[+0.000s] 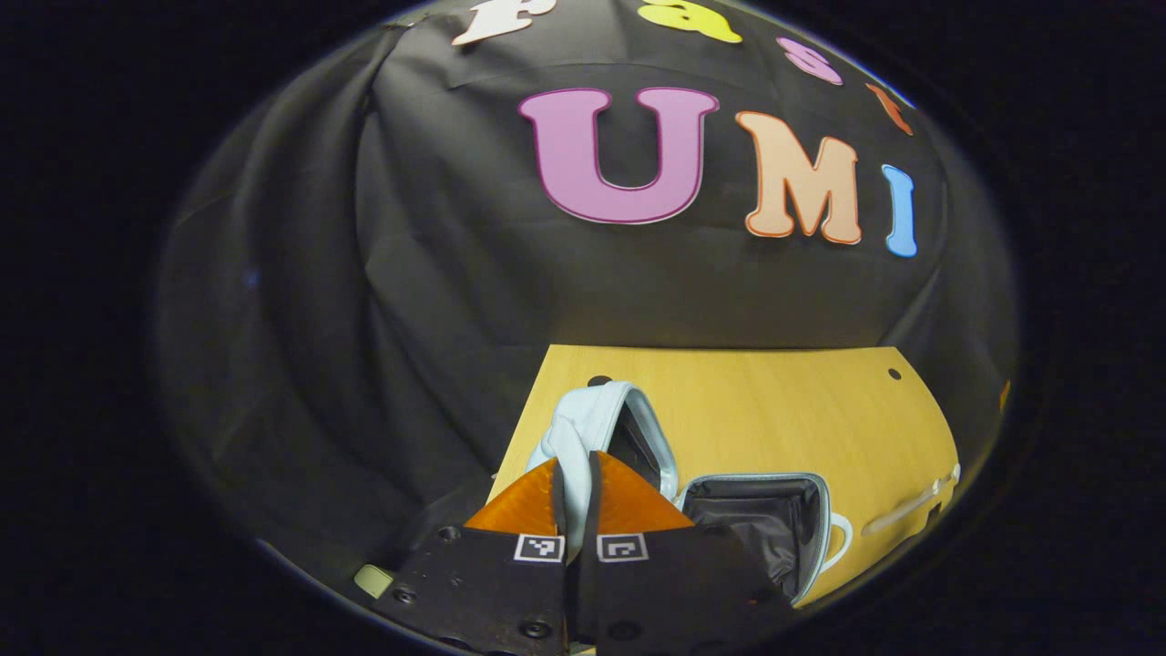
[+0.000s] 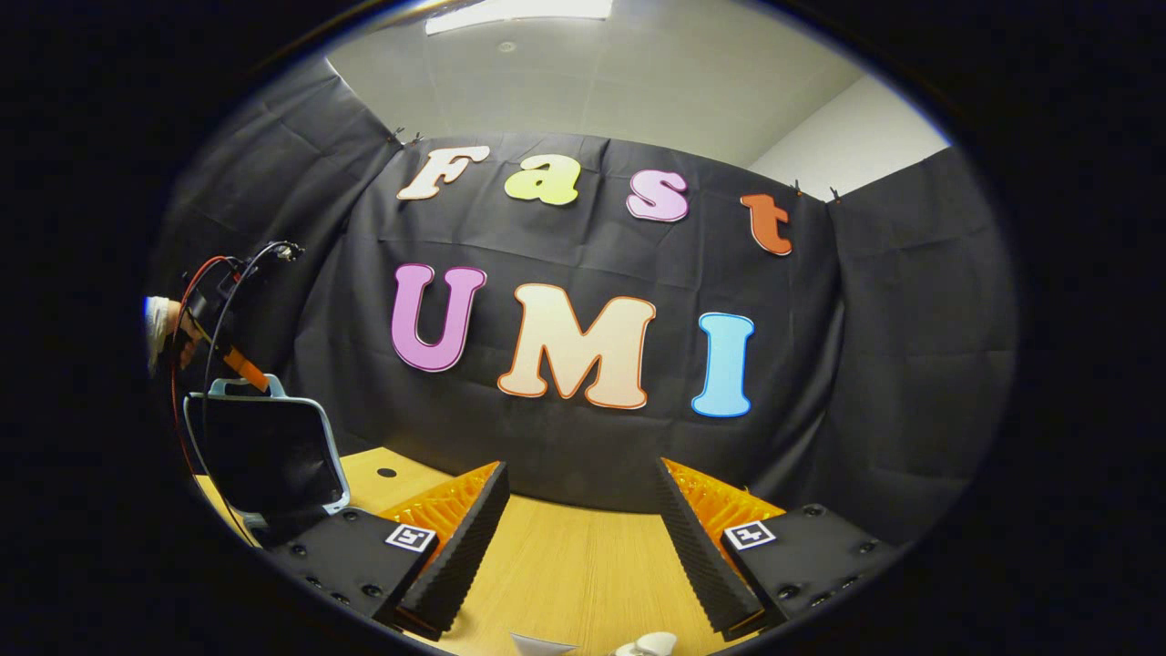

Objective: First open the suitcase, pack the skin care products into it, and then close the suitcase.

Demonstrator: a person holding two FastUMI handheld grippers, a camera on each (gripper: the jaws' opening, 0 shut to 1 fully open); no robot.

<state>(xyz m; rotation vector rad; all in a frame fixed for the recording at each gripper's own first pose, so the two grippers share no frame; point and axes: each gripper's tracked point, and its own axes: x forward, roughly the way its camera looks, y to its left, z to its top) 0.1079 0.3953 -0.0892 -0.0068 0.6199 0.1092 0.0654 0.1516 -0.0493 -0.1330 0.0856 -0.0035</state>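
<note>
The small light-blue suitcase stands open on the wooden table (image 1: 774, 410). Its lid (image 1: 597, 415) is raised upright and its base (image 1: 756, 524) shows a black lining. My left gripper (image 1: 574, 466) is shut on the lid's pale handle (image 1: 574, 497), which runs between the orange fingers. In the right gripper view the same lid (image 2: 264, 451) stands at the far left, with the left gripper (image 2: 244, 369) and a hand on its handle. My right gripper (image 2: 583, 538) is open above the bare table (image 2: 565, 565), holding nothing. White skin care items (image 2: 647, 643) peek in at the bottom edge.
A pale elongated item (image 1: 911, 510) lies near the table's right edge in the left gripper view. Black cloth walls close in the table behind and on both sides. A small pale green object (image 1: 373, 579) sits low at the left.
</note>
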